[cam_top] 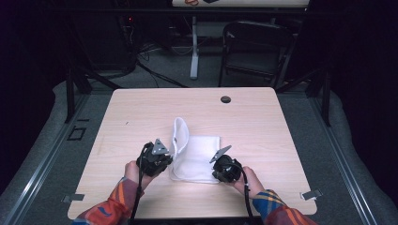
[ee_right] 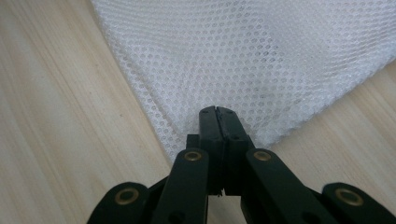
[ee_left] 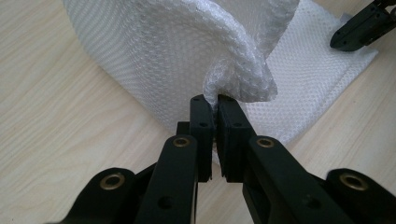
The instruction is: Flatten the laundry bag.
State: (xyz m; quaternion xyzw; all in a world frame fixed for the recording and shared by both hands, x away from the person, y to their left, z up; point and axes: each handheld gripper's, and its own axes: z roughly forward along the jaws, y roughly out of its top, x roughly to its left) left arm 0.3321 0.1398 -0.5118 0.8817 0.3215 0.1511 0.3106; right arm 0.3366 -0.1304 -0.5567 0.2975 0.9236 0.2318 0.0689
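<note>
Pale wooden counter [cam_top: 263, 126] stands in a dark room, with a black folding chair [cam_top: 256, 47] behind it. On it, near my edge, lies the white mesh fabric bag [cam_top: 199, 157], mostly flat, with its left side lifted and curled over.

With my left gripper [ee_left: 215, 100] I hold the left near corner of this mesh; the fingers [ee_left: 201, 121] are pressed together on a small bunch of it, and the fabric rises in an arch above them. My right gripper [ee_right: 218, 112] pinches the right near corner, fingers [ee_right: 236, 135] closed tightly on the flat edge, low on the counter.

I judge this is the folding step, both corners now secured. Next I should carry the left corner over toward the right one, while the right keeps the mesh from sliding.
</note>
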